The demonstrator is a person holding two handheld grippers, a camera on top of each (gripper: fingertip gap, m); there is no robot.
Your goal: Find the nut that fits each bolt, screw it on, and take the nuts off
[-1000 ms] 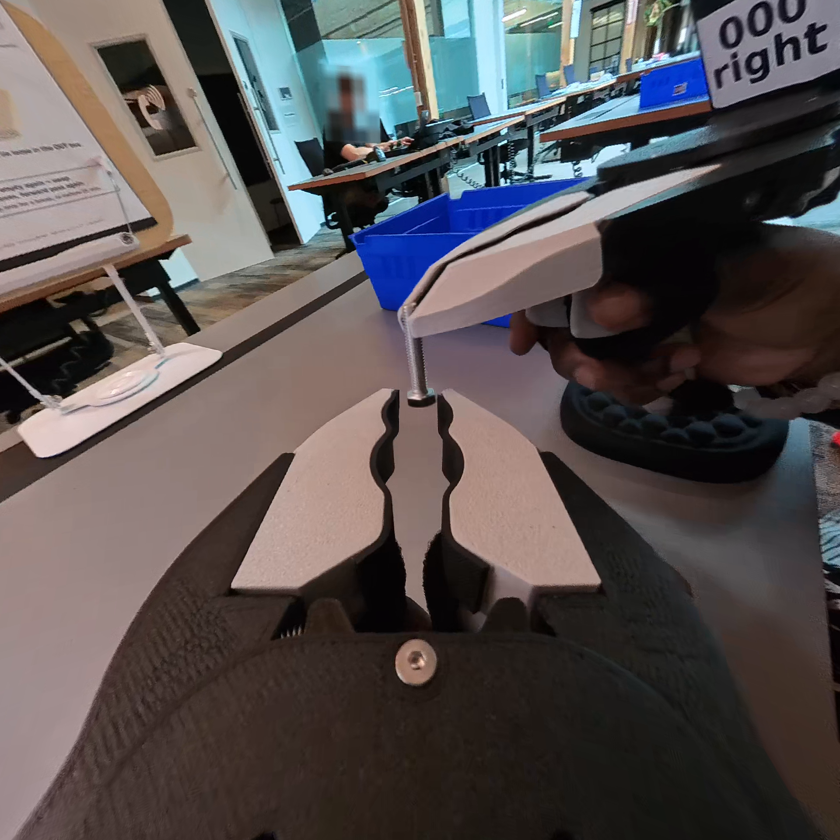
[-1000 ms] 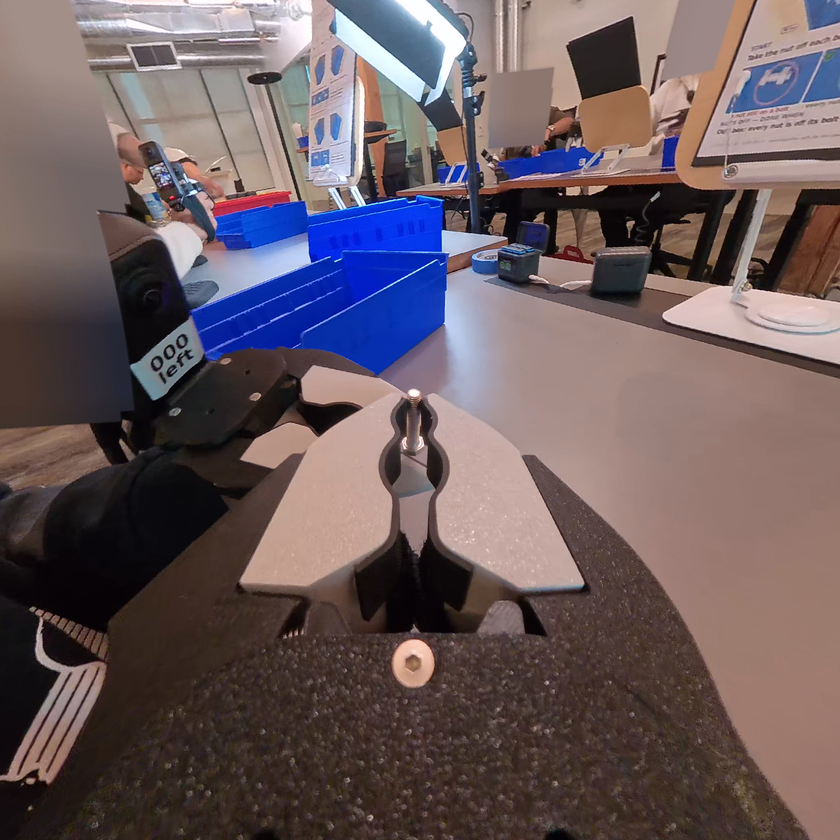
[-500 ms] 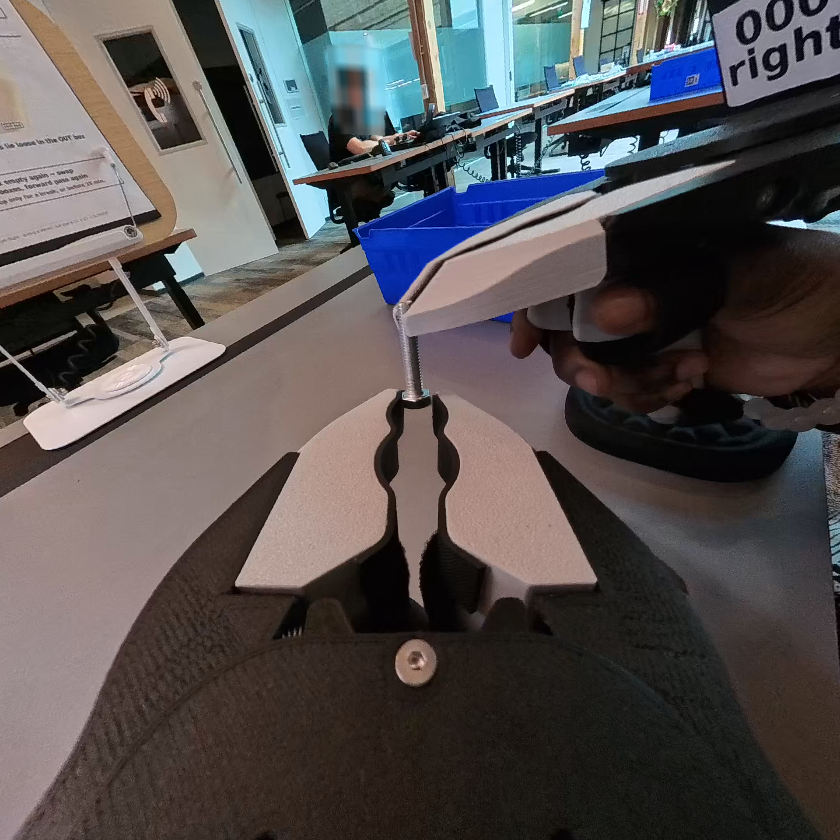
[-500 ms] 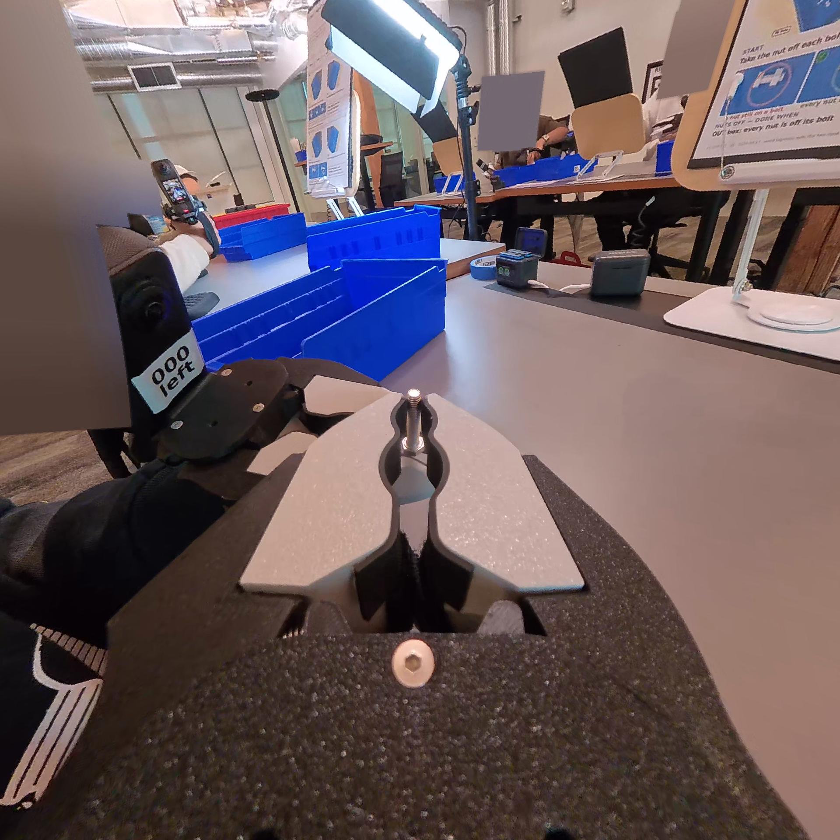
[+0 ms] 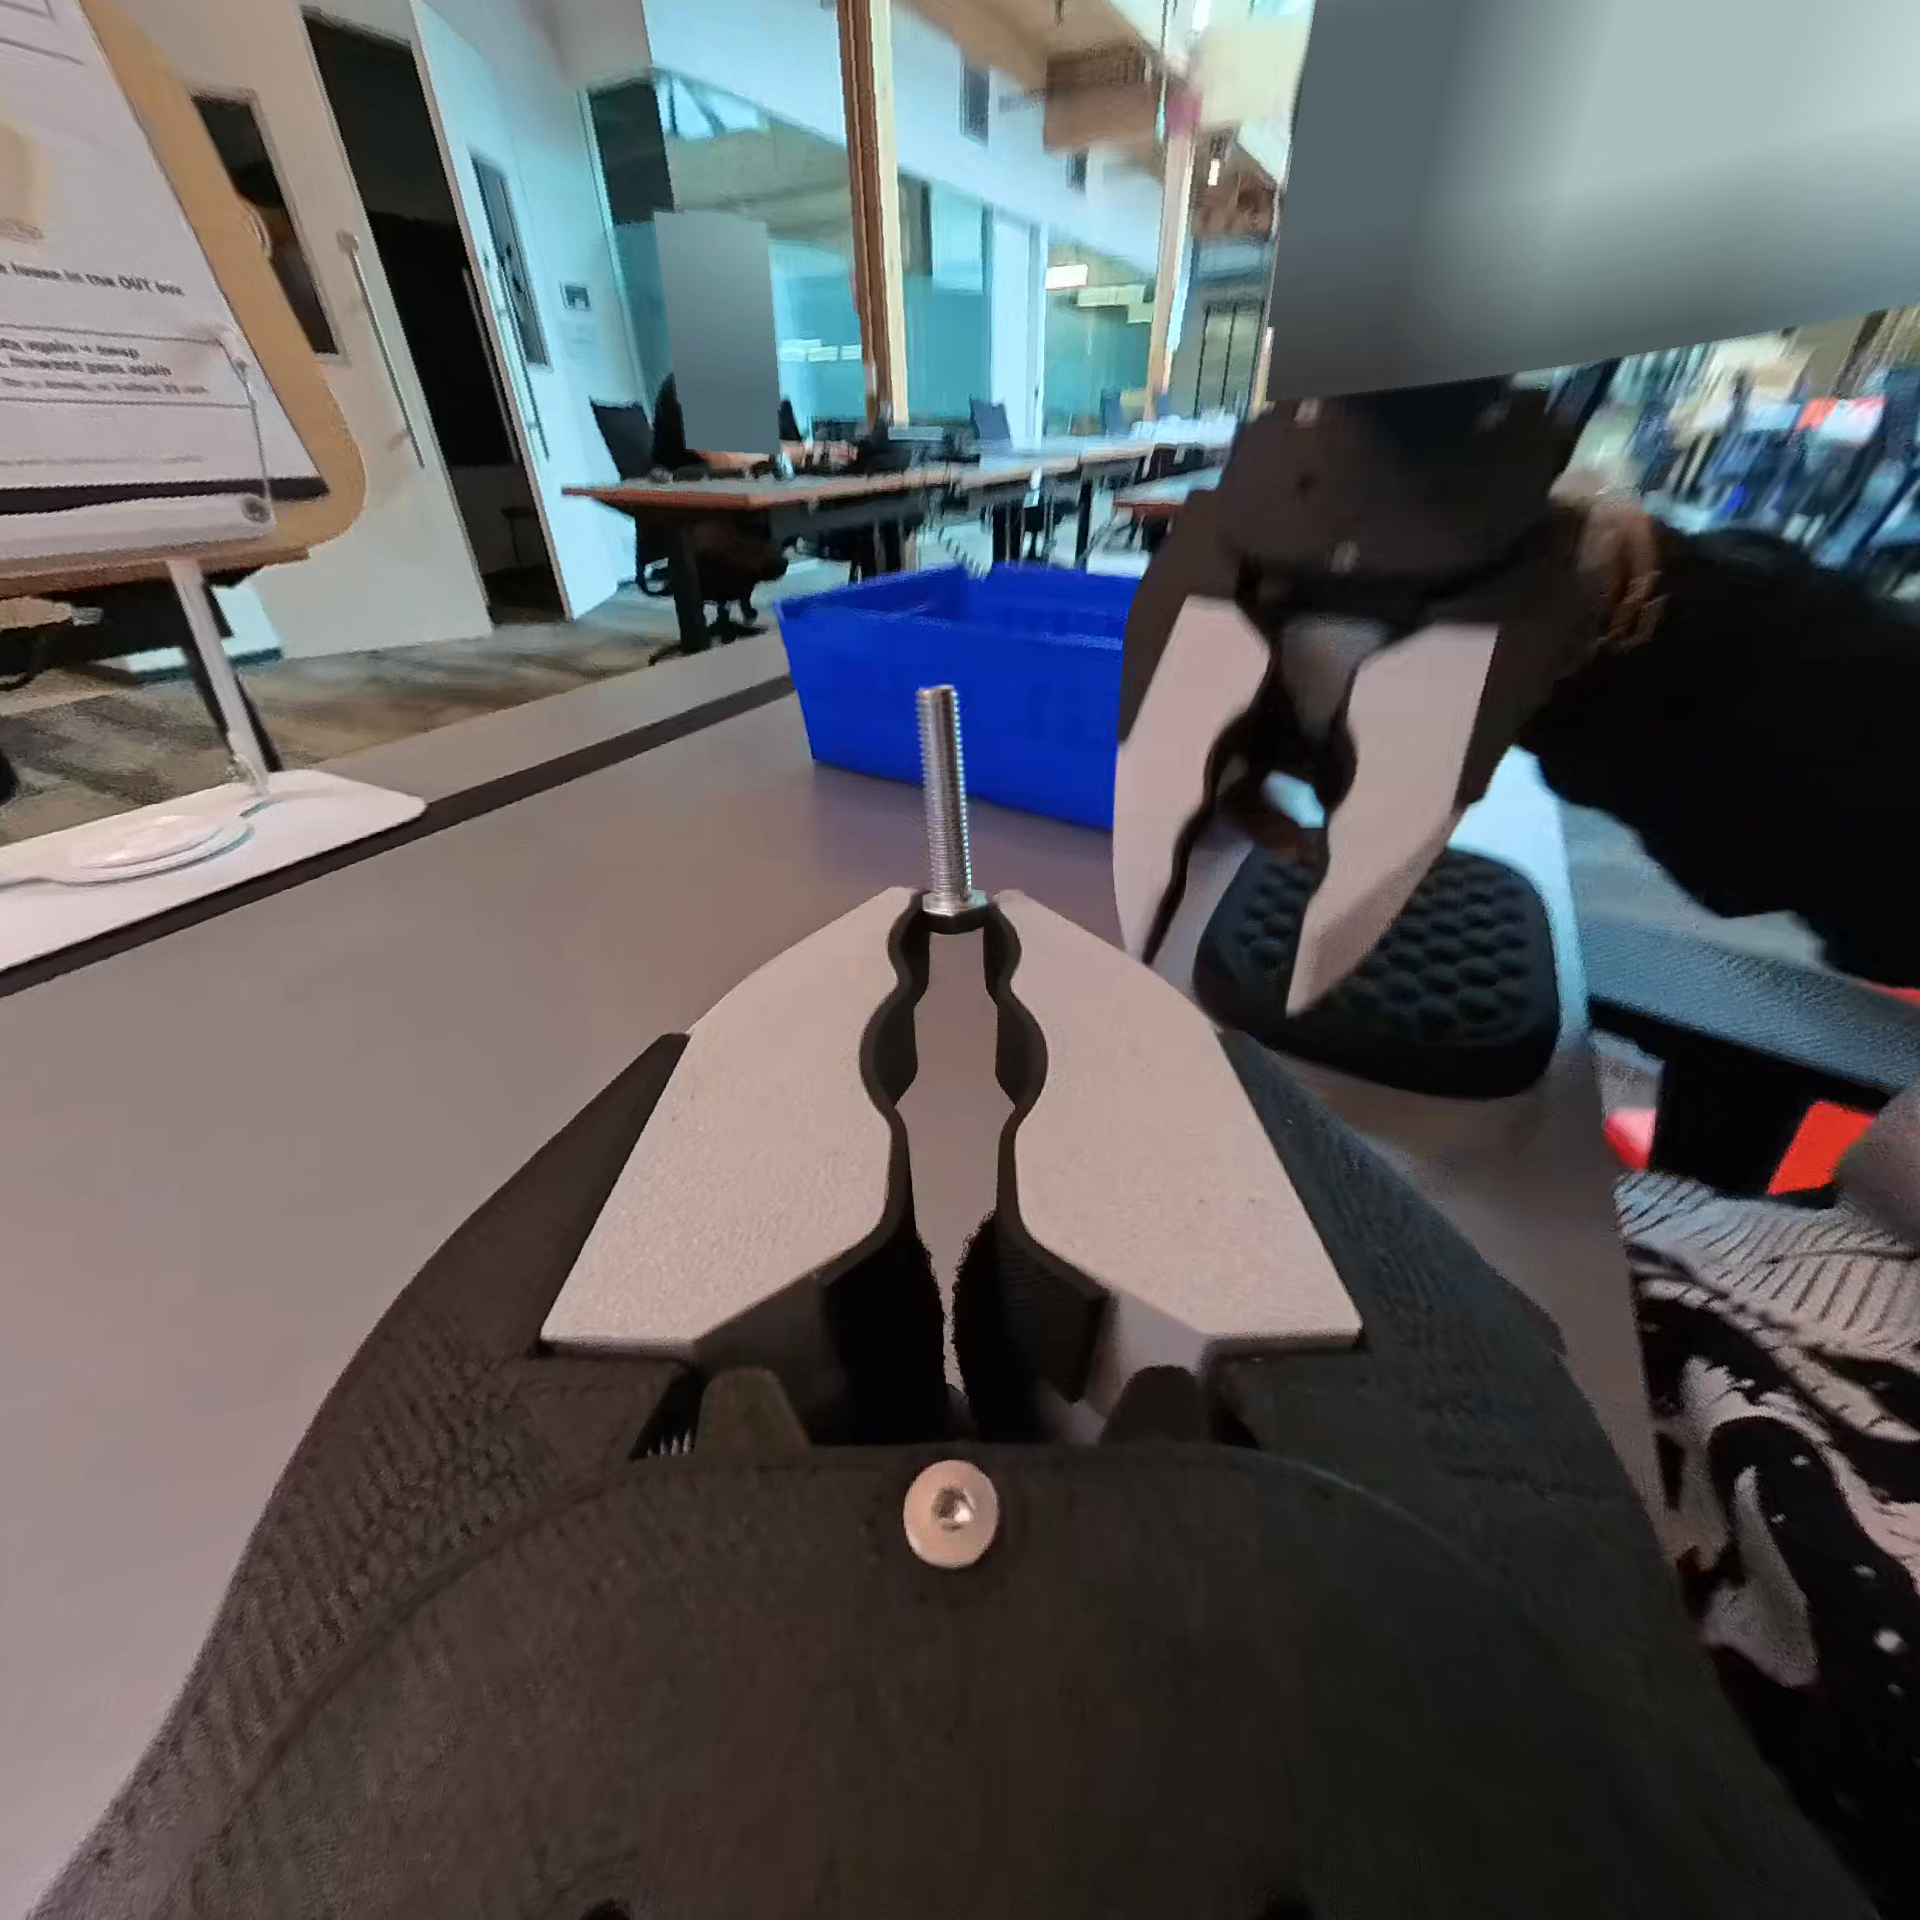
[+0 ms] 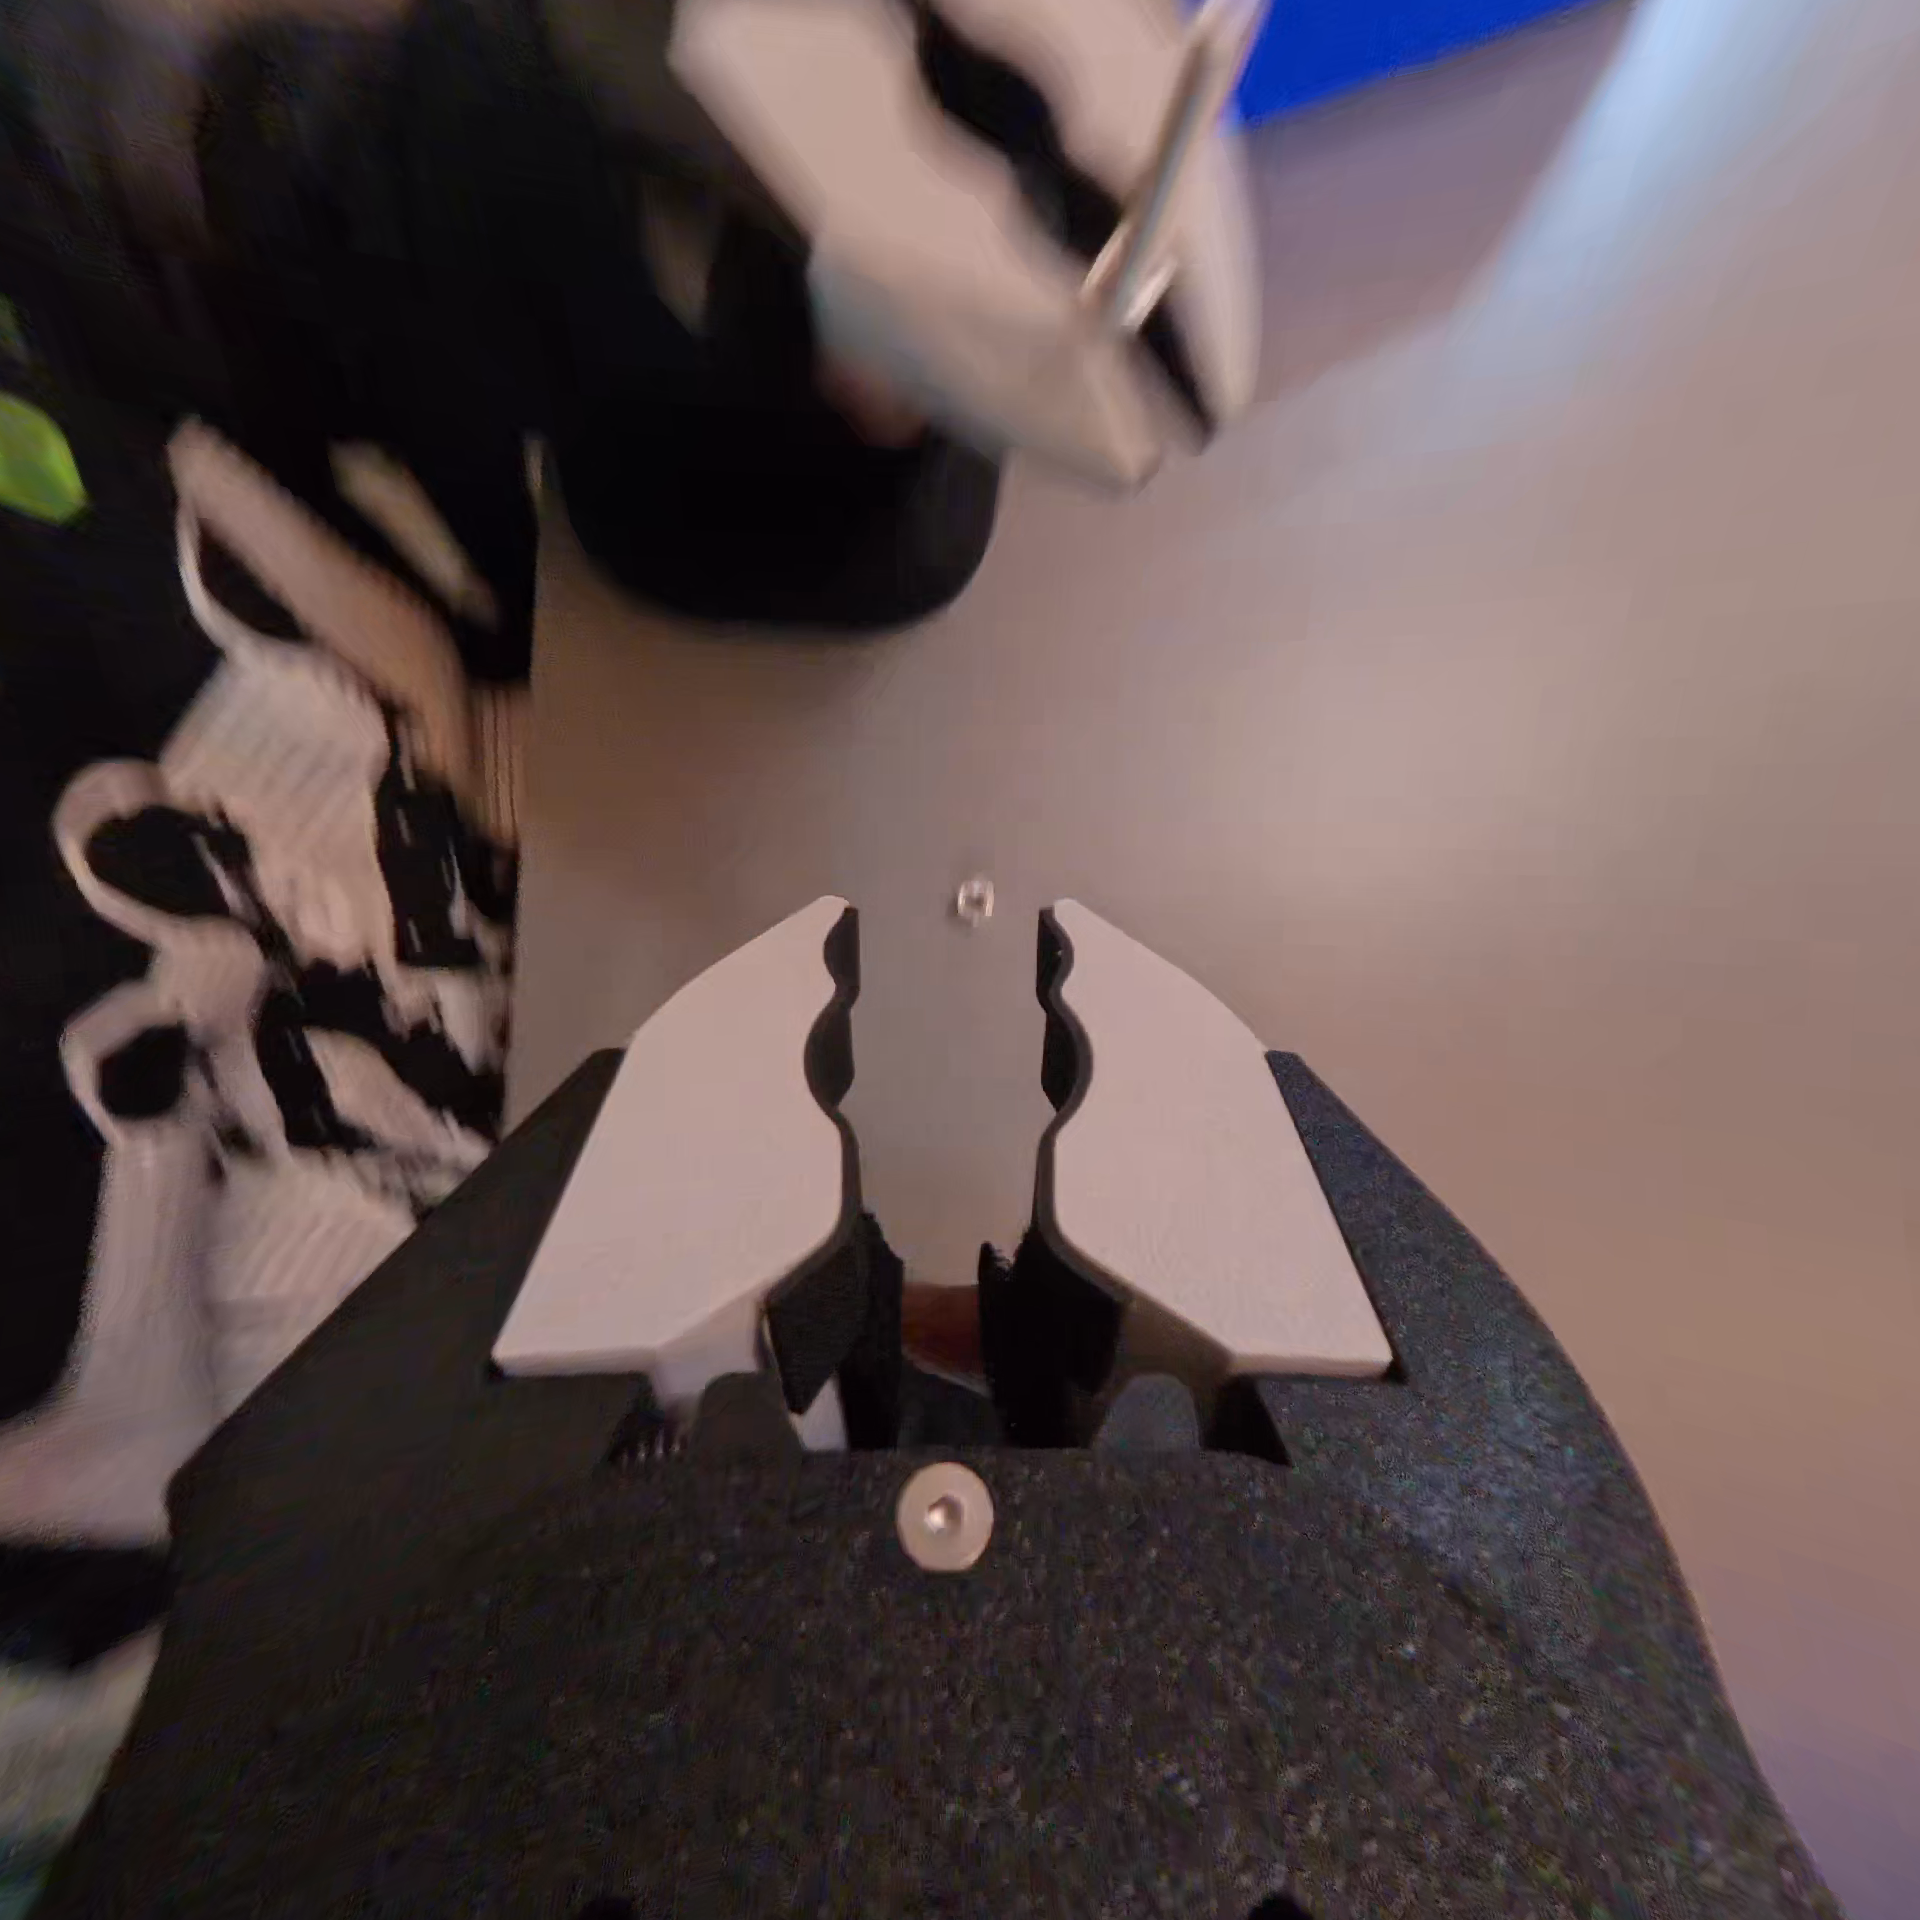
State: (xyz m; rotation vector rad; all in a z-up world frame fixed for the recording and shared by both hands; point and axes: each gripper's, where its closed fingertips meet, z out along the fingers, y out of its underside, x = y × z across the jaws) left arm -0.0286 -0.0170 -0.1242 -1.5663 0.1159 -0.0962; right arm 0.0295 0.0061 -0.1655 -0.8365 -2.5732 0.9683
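In the left wrist view, the left claw sits at the centre of the frame, nearly closed, its fingertips pinching the hex head of a bolt – the threaded shank stands upright above the tips, in front of a blue bin in the middle distance. To the right of the bolt, the right claw points downward with its fingers spread apart and nothing between them; it hangs above a black dimpled pad on the grey tabletop.

The right wrist view is blurred by motion. Its own fingers stand wide apart, and a small silver nut lies on the tabletop just beyond the tips, between them but touching neither. In the upper part of that frame the left claw shows as a smear – the bolt a slanted metal streak at its tip.
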